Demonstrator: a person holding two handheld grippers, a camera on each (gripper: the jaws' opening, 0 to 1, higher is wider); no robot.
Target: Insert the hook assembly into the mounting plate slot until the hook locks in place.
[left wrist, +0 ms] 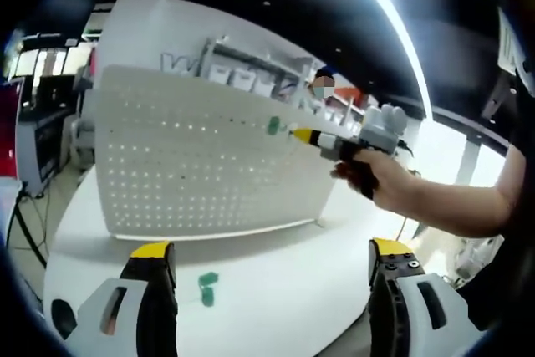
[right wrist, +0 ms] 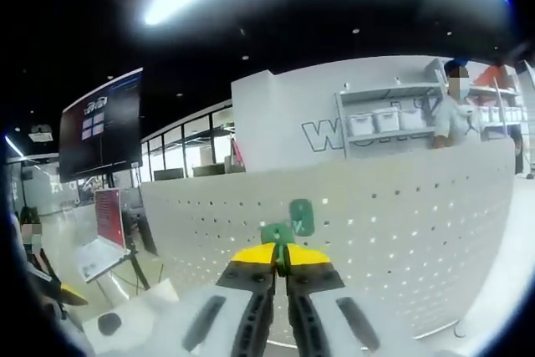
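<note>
A white pegboard plate (left wrist: 192, 165) stands upright on the white table (left wrist: 276, 290). My right gripper (left wrist: 301, 135), held by a hand, comes in from the right with its yellow tips at the board's upper right, where a green hook (left wrist: 273, 126) sits against the face. In the right gripper view that gripper (right wrist: 281, 257) is shut on the green hook (right wrist: 277, 233), whose front part is at the pegboard (right wrist: 401, 223); I cannot tell if it is seated. My left gripper (left wrist: 270, 250) stands open above the table. A second green hook (left wrist: 207, 287) lies on the table between its jaws.
The person's forearm (left wrist: 451, 205) crosses the right side in front of the board. Behind the board are shelves with white bins (right wrist: 384, 119) and a standing person (right wrist: 456, 114). A floor sign (right wrist: 109, 215) stands to the left, beyond the table's edge.
</note>
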